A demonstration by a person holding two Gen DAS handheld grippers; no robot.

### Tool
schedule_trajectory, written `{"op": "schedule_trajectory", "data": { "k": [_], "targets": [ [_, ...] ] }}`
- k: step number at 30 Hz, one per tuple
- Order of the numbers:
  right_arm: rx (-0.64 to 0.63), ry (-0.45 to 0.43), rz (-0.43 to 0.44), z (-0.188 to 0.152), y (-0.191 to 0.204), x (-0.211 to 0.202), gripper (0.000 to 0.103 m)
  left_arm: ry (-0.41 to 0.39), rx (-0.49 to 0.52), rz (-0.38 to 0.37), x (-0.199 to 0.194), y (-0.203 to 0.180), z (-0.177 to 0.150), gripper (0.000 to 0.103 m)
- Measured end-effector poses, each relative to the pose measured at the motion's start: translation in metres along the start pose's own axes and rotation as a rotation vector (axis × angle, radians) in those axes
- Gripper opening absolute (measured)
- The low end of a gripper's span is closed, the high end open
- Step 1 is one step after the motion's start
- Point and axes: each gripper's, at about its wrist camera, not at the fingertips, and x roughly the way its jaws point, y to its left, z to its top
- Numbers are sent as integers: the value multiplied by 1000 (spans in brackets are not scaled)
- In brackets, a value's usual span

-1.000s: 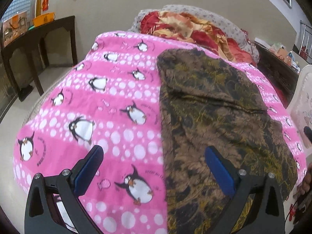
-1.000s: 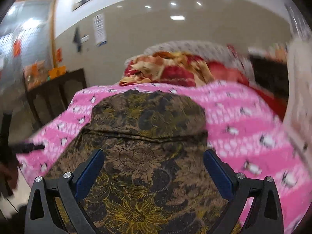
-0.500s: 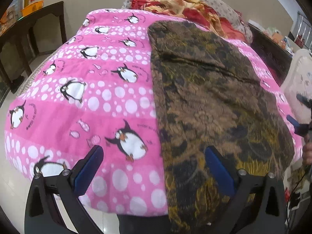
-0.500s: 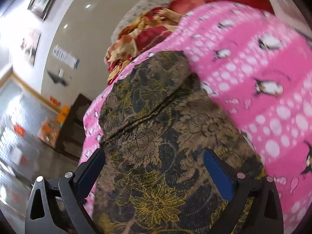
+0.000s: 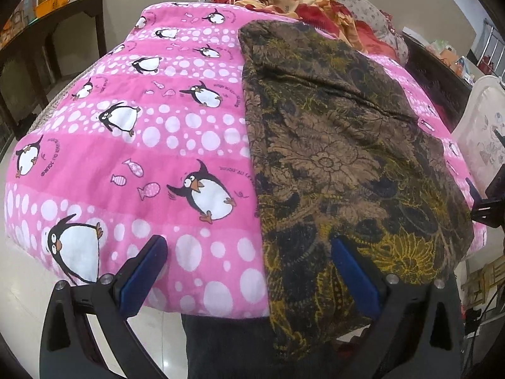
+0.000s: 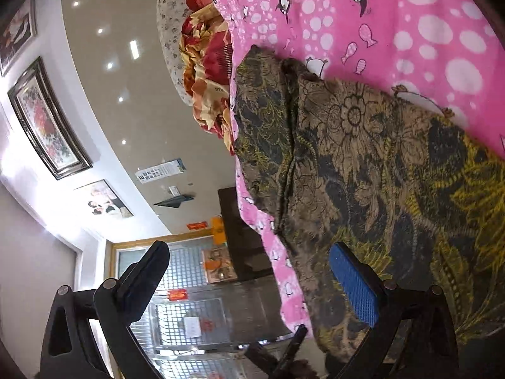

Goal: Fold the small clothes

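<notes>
A brown garment [image 5: 341, 145] with a black and yellow flower print lies lengthwise on the pink penguin blanket [image 5: 151, 145], its near end hanging over the bed's front edge. My left gripper [image 5: 249, 268] hovers open above that near edge, straddling the garment's left border. In the right wrist view the same garment [image 6: 363, 164] appears rotated, and my right gripper [image 6: 249, 271] is open beside its near corner, tilted sideways, holding nothing. The right gripper's black frame [image 5: 489, 202] shows at the right edge of the left wrist view.
A crumpled red and yellow quilt [image 5: 303, 3] and a grey patterned pillow [image 5: 363, 6] sit at the bed's head. A dark wooden table [image 5: 56, 41] stands left of the bed, a white headboard-like panel [image 5: 483, 139] to the right. Framed pictures [image 6: 47, 120] hang on the wall.
My left gripper pulled back and lower toward the bed's near edge. My right gripper rolled strongly sideways and moved to the garment's near right corner. Both stayed open.
</notes>
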Motion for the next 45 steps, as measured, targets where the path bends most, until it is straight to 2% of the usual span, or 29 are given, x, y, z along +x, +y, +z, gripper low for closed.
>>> {"op": "schedule_trajectory", "data": {
  "k": [2, 5, 10, 13, 16, 19, 22, 24, 26, 28, 30, 36, 37, 39, 44, 45],
  "targets": [
    [-17, 7, -18, 0, 4, -1, 103, -5, -4, -2, -3, 1, 0, 103],
    [-133, 16, -109, 4, 17, -14, 103, -14, 5, 6, -9, 7, -1, 103],
    [-637, -33, -538, 1, 57, -44, 103, -10, 53, -49, -13, 11, -13, 103],
    [-841, -40, -669, -8, 63, -58, 103, 1, 92, -96, -11, 3, -22, 103],
    [-965, -36, -767, -14, 56, -69, 103, 24, 132, -134, -5, -7, -25, 101],
    [-1002, -36, -784, -20, 42, -78, 100, 54, 143, -167, -4, -13, -27, 94],
    [-1066, -32, -760, -33, 32, -82, 99, 98, 97, -237, -10, -7, -29, 77],
    [-1106, -27, -760, -38, 26, -80, 99, 135, 58, -272, -11, -1, -33, 52],
    [-1137, -2, -774, -43, 18, -75, 98, 187, 17, -326, -5, 4, -39, 35],
    [-1158, 34, -791, -44, 10, -68, 94, 213, -5, -326, 5, 5, -44, 32],
    [-1161, 60, -794, -43, 5, -67, 91, 197, -12, -342, 7, 1, -44, 32],
    [-1127, 111, -754, -39, -3, -80, 90, 193, 1, -342, 13, -3, -38, 32],
    [-1125, 126, -751, -38, -4, -80, 90, 194, 1, -340, 13, -2, -38, 30],
    [-1121, 140, -756, -37, -7, -79, 90, 202, -7, -334, 13, 2, -37, 6],
    [-1085, 196, -664, -29, -10, -68, 85, 175, 27, -312, -5, -3, -34, 5],
    [-1066, 209, -649, -24, -10, -63, 80, 158, 30, -322, -13, -5, -32, 5]
  ]
}}
